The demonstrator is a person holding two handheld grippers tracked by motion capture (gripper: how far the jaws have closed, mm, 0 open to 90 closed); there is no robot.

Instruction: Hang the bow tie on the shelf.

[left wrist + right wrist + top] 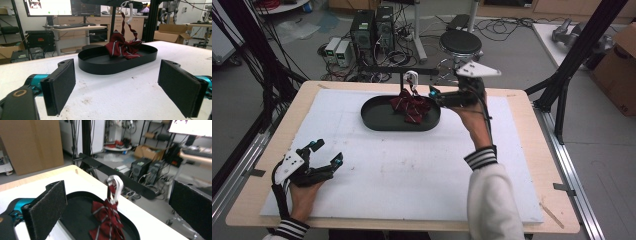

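Down at the near left corner of the white mat (377, 175), left gripper (326, 153) resting low in the hand, jaws spread wide with nothing between them. Farther in, toward the far edge, a black oval tray (377, 121) holding a crumpled dark red striped bow tie (412, 107), its strap running up to a white clip (411, 78) hooked on a black bar (422, 72). Just right of the tie, right gripper (436, 93) raised over the tray's right end, jaws standing wide apart, nothing gripped.
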